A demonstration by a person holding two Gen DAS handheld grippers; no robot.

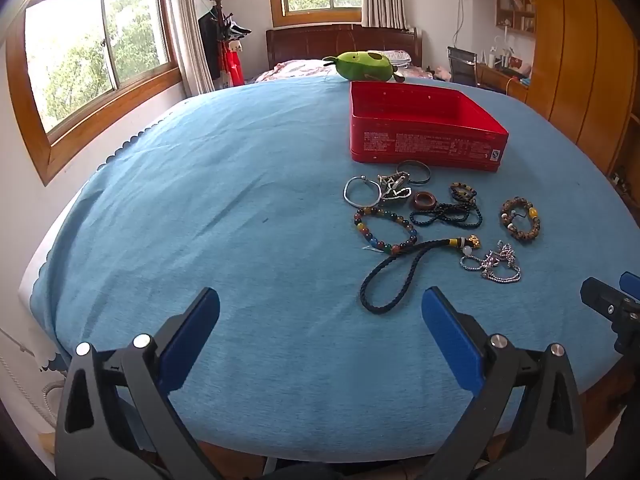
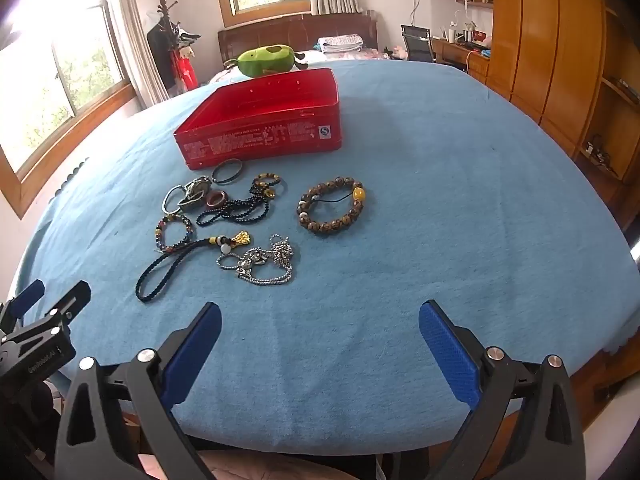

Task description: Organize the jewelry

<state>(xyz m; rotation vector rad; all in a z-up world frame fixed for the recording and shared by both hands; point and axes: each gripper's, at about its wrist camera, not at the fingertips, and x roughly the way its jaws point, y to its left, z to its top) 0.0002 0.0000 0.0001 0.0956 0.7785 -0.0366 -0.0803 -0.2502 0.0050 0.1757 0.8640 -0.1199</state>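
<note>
Blue cloth point(image 1: 240, 208) covers the table where we work. Our left gripper point(image 1: 320, 320) and right gripper point(image 2: 320, 332) both hang over its near edge, fingers spread wide with nothing between them. The jewelry lies ahead of the fingertips, toward the table's middle: a black cord point(image 1: 394, 276) nearest the left fingers, a silver chain point(image 2: 260, 262) beyond the right ones, a brown bead bracelet point(image 2: 331, 205) farther out. Behind the pile stands an open red tin point(image 1: 424, 128), nothing visible inside it.
</note>
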